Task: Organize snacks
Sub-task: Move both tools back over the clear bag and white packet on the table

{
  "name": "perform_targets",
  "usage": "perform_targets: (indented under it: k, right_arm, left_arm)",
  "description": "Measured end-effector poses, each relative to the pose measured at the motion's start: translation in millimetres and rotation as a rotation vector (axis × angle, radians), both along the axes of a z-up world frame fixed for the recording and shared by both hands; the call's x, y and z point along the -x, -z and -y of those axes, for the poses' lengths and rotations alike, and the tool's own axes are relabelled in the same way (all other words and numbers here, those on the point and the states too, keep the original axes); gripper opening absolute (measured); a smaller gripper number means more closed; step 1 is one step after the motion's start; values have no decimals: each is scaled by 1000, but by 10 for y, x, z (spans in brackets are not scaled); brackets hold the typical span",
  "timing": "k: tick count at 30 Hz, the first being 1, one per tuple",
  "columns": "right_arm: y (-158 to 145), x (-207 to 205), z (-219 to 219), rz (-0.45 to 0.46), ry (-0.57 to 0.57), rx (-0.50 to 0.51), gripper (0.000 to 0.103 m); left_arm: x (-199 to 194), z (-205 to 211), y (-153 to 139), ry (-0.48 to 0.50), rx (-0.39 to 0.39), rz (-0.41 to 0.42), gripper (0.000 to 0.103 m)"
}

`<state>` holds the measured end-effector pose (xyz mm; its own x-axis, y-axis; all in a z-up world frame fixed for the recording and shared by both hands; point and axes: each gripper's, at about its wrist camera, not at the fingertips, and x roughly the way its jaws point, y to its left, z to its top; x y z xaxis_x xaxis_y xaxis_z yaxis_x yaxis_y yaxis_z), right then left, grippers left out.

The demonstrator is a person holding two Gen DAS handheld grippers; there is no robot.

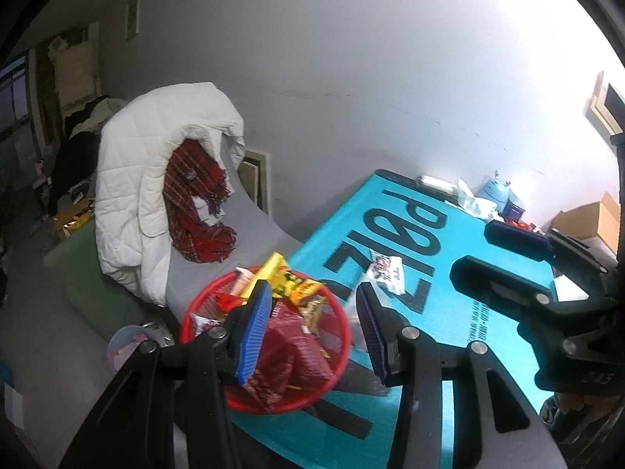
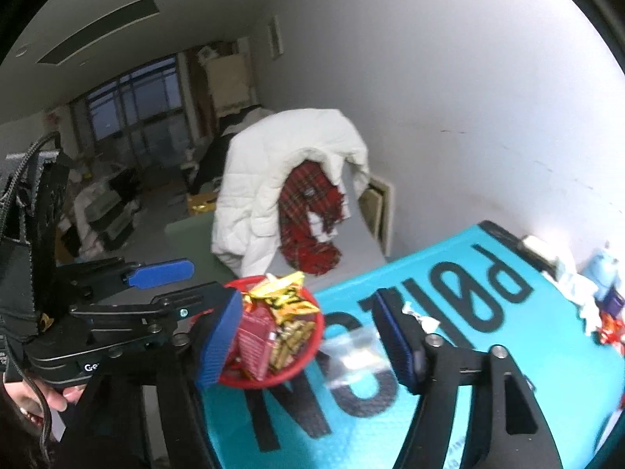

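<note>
Basket (image 1: 269, 336): we count most snacks in, between left gripper (image 1: 312, 332) fingers | Loose: white packet (image 1: 386, 273), clear wrapper (image 2: 351, 355) between right gripper (image 2: 308, 340) fingers | Both spread, empty.

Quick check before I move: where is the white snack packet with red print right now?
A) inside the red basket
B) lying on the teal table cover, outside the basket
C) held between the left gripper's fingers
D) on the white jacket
B: the white snack packet lies flat on the teal table cover, beside the red basket, with both grippers open and empty.
</note>
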<state>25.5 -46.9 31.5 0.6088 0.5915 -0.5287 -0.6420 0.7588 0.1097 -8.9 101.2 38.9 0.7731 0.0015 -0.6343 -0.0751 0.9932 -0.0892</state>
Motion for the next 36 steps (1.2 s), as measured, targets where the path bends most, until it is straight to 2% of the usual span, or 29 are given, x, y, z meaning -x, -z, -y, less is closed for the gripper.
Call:
perform_targets:
  k: [8,18,31,36]
  right_arm:
    - [89,-14,375,-30,89,-9,75]
    - [326,-162,592,-86,118,1,75]
    - [707,-549,376,-182,91,39,75]
    - [909,-754,235,-229,66,75,75]
  left_arm:
    - [-53,316,105,46,9,-25,44]
    - [-165,513,273,78,7,-67,44]
    - [-502,340,418,64,-14,-123,44]
    - [-676,206,500,60,11,-145,44]
